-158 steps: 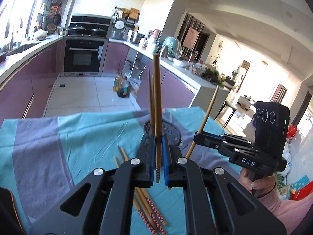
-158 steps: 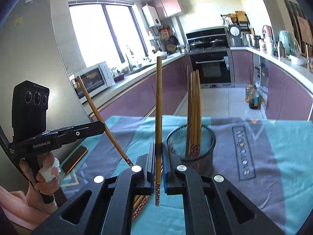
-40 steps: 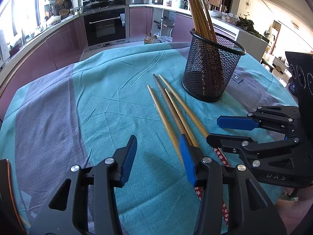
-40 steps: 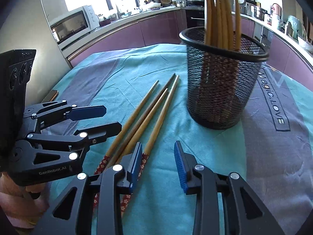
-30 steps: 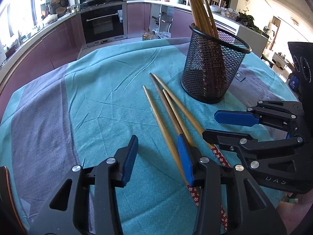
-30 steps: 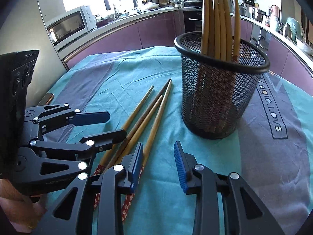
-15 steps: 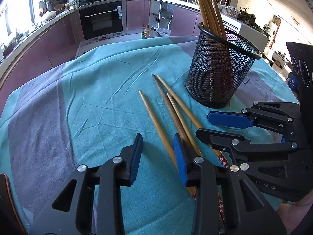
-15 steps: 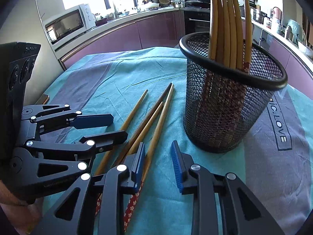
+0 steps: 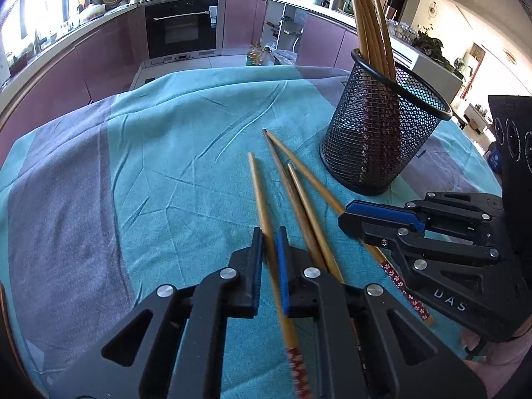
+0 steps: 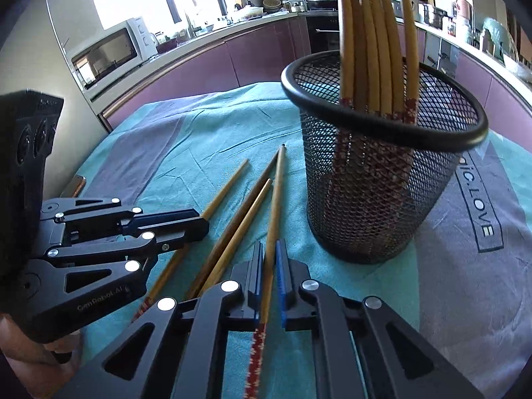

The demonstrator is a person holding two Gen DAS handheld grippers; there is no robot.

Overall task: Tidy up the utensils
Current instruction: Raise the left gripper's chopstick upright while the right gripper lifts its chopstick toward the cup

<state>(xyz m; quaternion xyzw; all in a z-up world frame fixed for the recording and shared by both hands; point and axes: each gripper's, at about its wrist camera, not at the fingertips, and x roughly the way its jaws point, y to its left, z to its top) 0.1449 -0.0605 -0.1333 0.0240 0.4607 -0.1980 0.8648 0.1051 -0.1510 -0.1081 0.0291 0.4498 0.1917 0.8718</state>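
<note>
A: How do the two claws stand?

B: Both have just been closing, each onto one chopstick. The left gripper has its blue pads tight on the leftmost chopstick, whose patterned red end runs back between the fingers toward the camera. The right gripper is pinched the same way on the rightmost chopstick, the one lying nearest the mesh holder.

A: How many sticks are on the cloth?

B: Four in all on the teal and grey tablecloth, fanned with their plain tips pointing far and their red ends near. Two are gripped; the middle pair lies loose between the claws, touching along part of their length.

A: And in the holder?

B: It stands upright at the far right of the fan, just beside it. About six chopsticks stand in it, red ends down, leaning on the rim; the exact count is hard to tell where they overlap.

A: One holder only?

B: One.
</note>
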